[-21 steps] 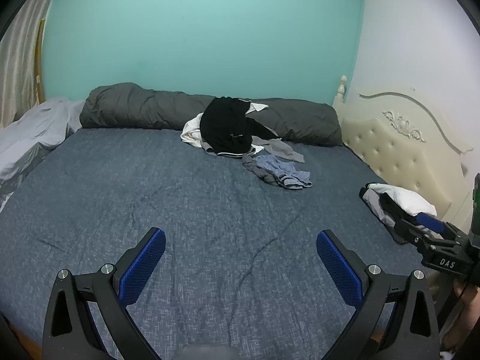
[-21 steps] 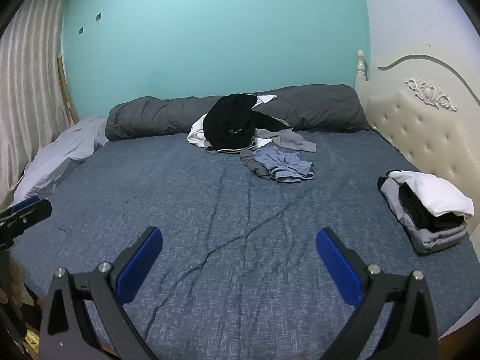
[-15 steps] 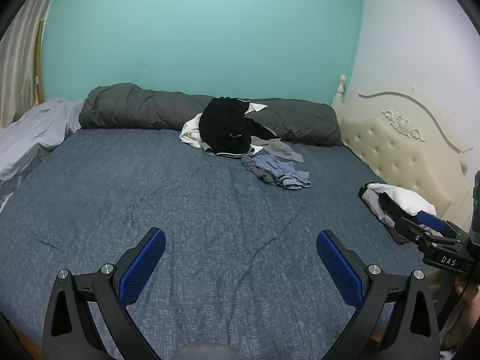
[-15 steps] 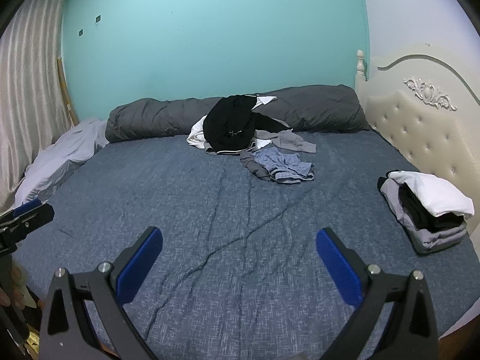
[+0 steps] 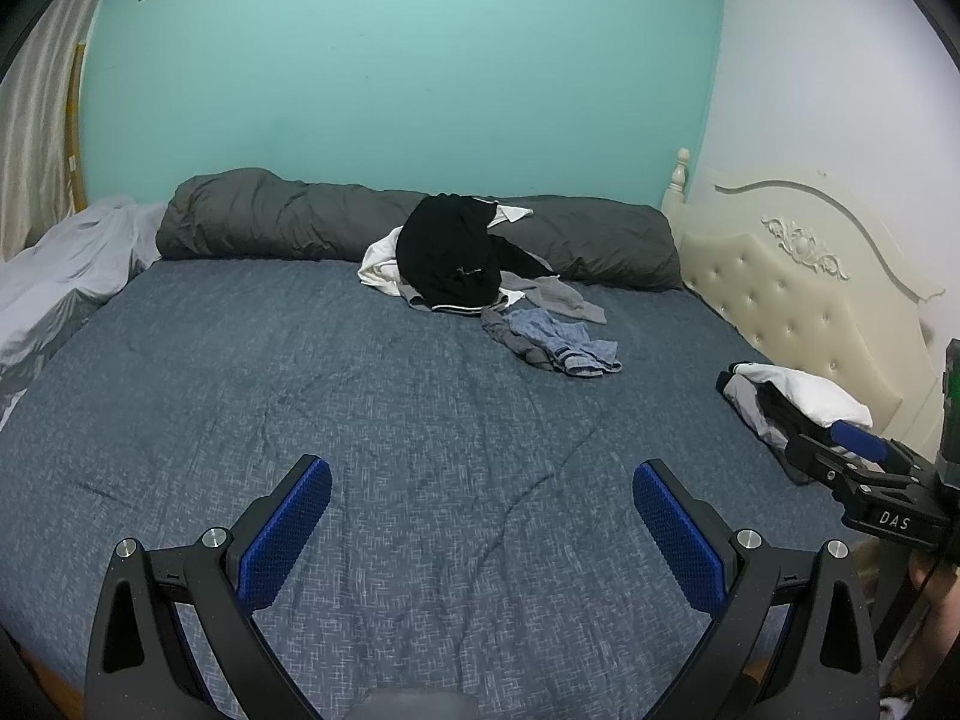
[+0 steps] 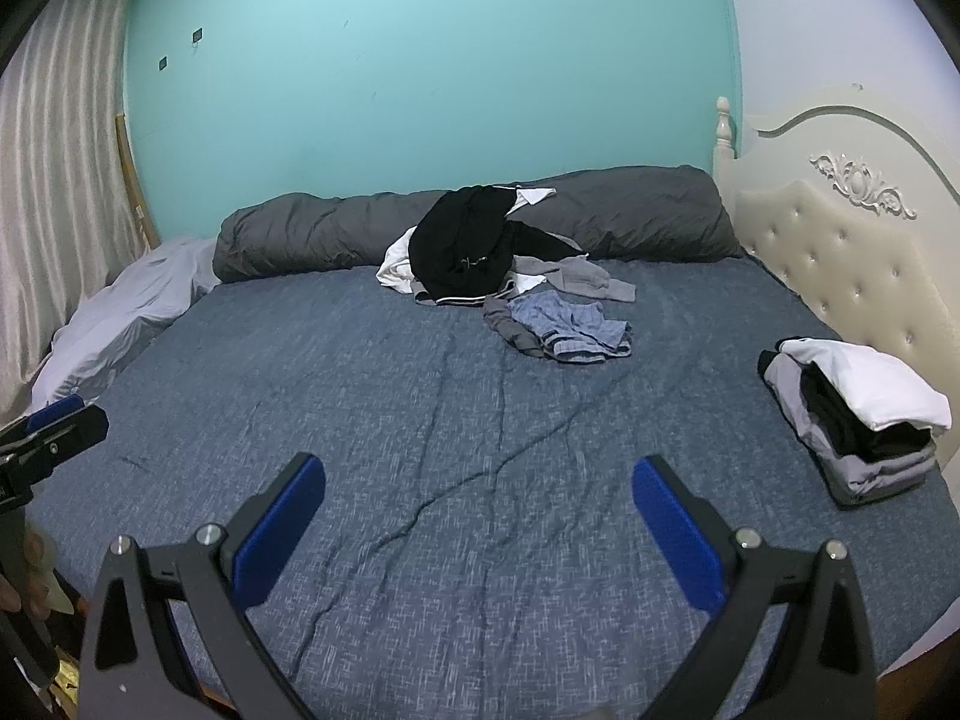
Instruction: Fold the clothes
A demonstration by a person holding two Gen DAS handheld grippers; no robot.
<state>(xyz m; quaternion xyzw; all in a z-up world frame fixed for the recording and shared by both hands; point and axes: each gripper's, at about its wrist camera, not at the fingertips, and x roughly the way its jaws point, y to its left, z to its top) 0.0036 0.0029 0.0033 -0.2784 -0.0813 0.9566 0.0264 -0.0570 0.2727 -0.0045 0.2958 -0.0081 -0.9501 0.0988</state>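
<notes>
My bed cover is blue with a pale crosshatch fleck; the wall is mint green, the bolster charcoal, the headboard cream.

Both views are dim and evenly lit from overhead, with a soft bright patch high on the teal wall and only faint shadows in the bedspread creases — straight lines bow toward black rounded corners, and fine grain softens the slightly blurred foreground.
</notes>
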